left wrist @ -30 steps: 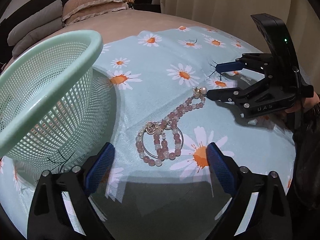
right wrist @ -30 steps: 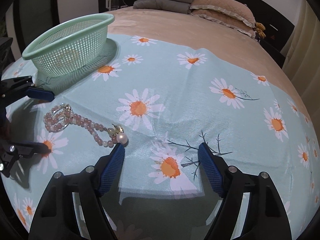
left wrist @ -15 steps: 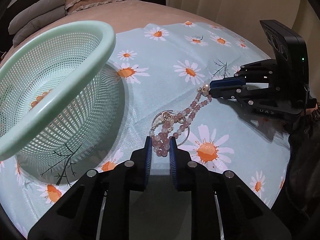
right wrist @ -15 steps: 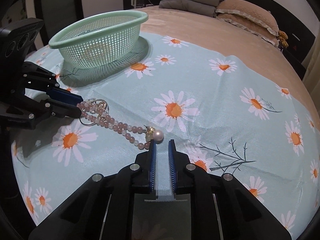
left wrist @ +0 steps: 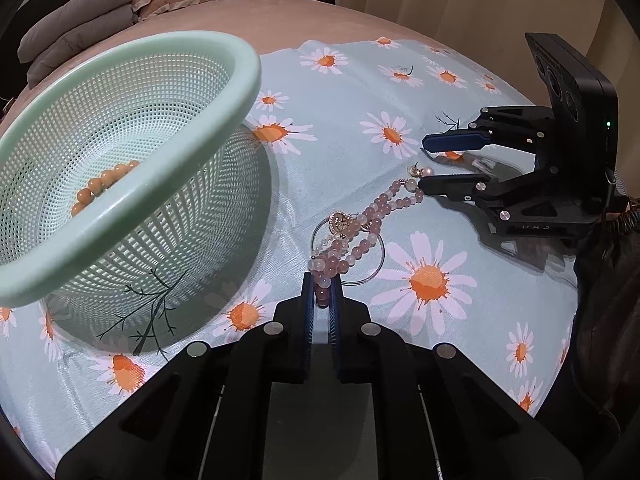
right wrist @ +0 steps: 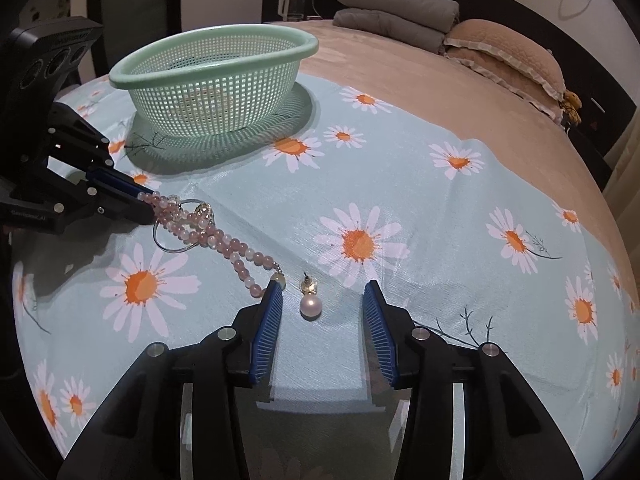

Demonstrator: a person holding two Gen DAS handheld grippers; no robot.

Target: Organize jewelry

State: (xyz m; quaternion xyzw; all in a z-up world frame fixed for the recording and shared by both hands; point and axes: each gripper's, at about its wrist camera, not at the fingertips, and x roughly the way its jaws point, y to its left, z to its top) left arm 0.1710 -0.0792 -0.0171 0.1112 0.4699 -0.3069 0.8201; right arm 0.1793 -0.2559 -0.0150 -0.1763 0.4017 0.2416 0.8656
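Note:
A pink bead bracelet (left wrist: pixel 352 236) with a gold charm and a thin wire hoop lies on the daisy-print cloth. My left gripper (left wrist: pixel 322 292) is shut on its near end; this also shows in the right wrist view (right wrist: pixel 148 204). My right gripper (right wrist: pixel 322 308) is open, with a pearl earring (right wrist: pixel 311 305) lying on the cloth between its fingers. In the left wrist view the right gripper (left wrist: pixel 426 166) sits at the bracelet's far end. A green mesh basket (left wrist: pixel 248 80) holds an orange bead bracelet (left wrist: pixel 102 184).
The basket (right wrist: pixel 216 60) stands at the cloth's far left in the right wrist view. The cloth (right wrist: pixel 400 184) covers part of a tan bed. Folded grey blankets (right wrist: pixel 396 12) and pillows (right wrist: pixel 504 56) lie at the headboard.
My left gripper closed on the bracelet's near end and has kept hold. My right gripper, shut half a second ago, has opened; the pearl earring lies between its fingers.

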